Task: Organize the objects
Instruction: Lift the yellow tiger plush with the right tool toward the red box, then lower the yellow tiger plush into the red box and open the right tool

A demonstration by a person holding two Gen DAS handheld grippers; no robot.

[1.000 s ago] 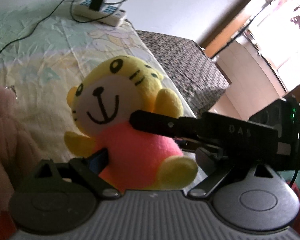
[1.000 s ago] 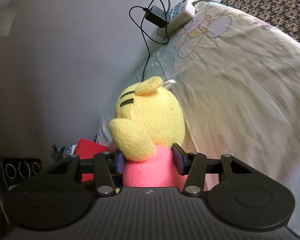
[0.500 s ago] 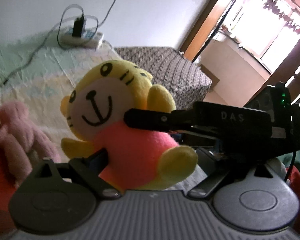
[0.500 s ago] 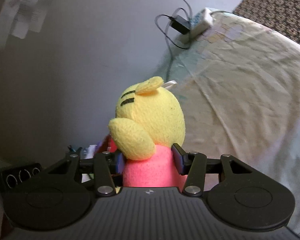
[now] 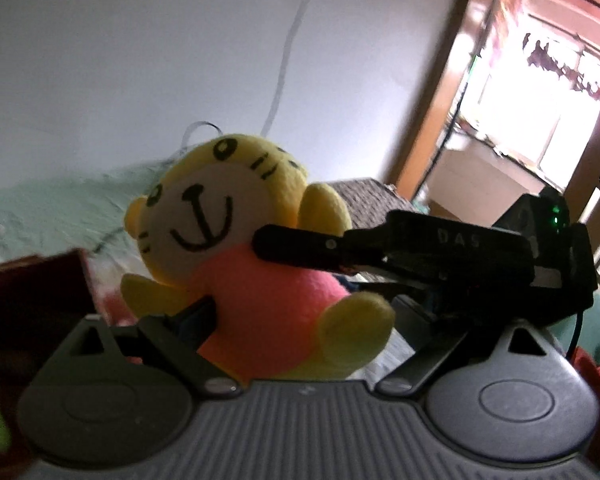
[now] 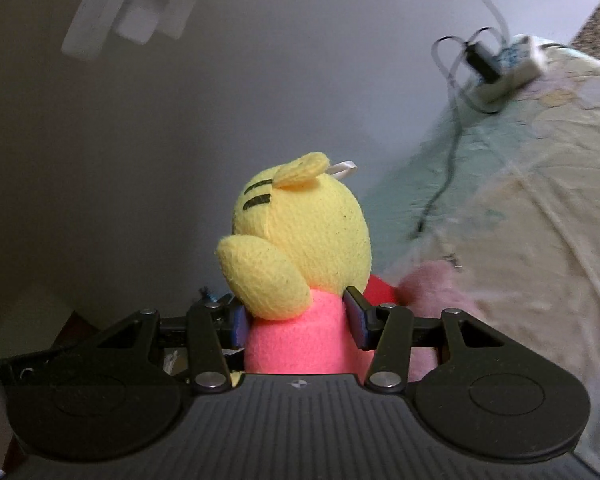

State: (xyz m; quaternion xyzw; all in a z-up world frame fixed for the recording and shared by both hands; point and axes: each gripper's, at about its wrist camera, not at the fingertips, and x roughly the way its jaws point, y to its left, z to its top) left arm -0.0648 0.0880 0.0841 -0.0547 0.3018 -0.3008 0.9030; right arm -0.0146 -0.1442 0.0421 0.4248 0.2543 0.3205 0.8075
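A plush tiger (image 5: pixel 260 312) with a yellow head and a pink body hangs in the air between both grippers. My left gripper (image 5: pixel 304 316) holds it low at the hips. Its left pad presses into the pink body, and its other finger is hidden behind the right tool. In the left wrist view the right gripper's finger (image 5: pixel 300 244) crosses the toy's neck from the right. The right wrist view shows the tiger (image 6: pixel 308 232) from behind, with my right gripper (image 6: pixel 296 320) shut on the pink body just under the head.
A bed with a pale printed sheet (image 6: pixel 520 240) lies on the right, and a power strip (image 6: pixel 504 68) with cables sits at its far end. A pink plush (image 6: pixel 428 280) rests on the bed behind the tiger. A dark red box (image 5: pixel 32 292) is at left, a bright doorway (image 5: pixel 520 120) at right.
Both grippers have swung upward together with the tiger held the same way. The bed has dropped low in both views and the wall now fills most of them.
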